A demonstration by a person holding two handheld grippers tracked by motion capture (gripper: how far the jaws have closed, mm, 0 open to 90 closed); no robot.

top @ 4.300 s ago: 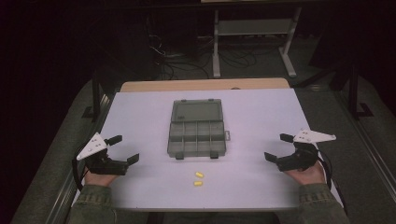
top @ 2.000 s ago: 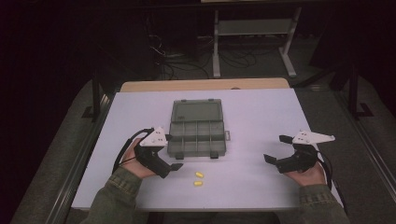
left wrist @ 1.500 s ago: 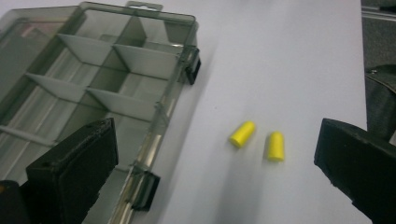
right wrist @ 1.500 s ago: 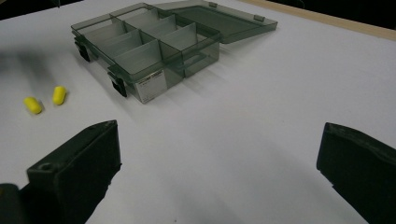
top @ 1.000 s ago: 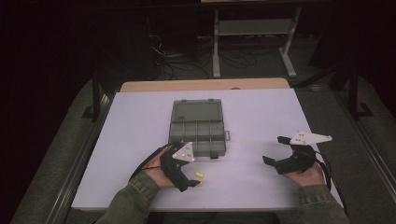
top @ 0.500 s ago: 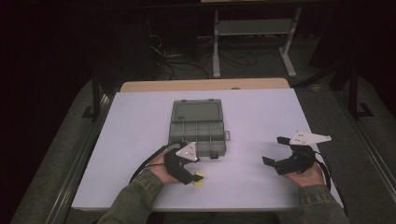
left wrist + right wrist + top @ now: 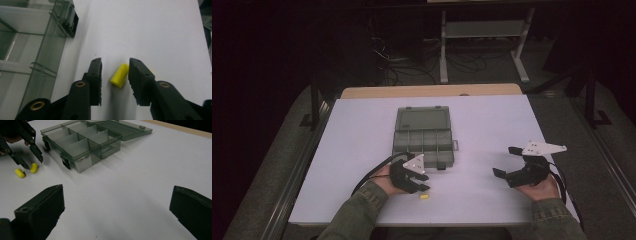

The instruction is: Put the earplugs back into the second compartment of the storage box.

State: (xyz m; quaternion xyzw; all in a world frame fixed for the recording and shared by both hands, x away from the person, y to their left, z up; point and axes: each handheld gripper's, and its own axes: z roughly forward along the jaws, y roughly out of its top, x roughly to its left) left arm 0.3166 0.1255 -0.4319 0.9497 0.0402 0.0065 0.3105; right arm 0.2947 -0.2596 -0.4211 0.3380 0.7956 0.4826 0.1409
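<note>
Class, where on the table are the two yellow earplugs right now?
In the right gripper view, both yellow earplugs lie side by side on the white table, just in front of the open compartment box; one sits between the open left tongs.

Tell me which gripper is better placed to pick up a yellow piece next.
Left. The left gripper has its open jaws either side of a yellow piece; the right gripper sits open, far across the table.

A compartment box [image 7: 424, 135] is sitting mid-table [image 7: 492, 115], its open lid lying behind it. Two earplugs [image 7: 26, 170] are lying before its near left corner, one between the left gripper's [image 7: 115, 76] parted jaws. The right gripper [image 7: 511, 164] is hovering well apart, to the right.
</note>
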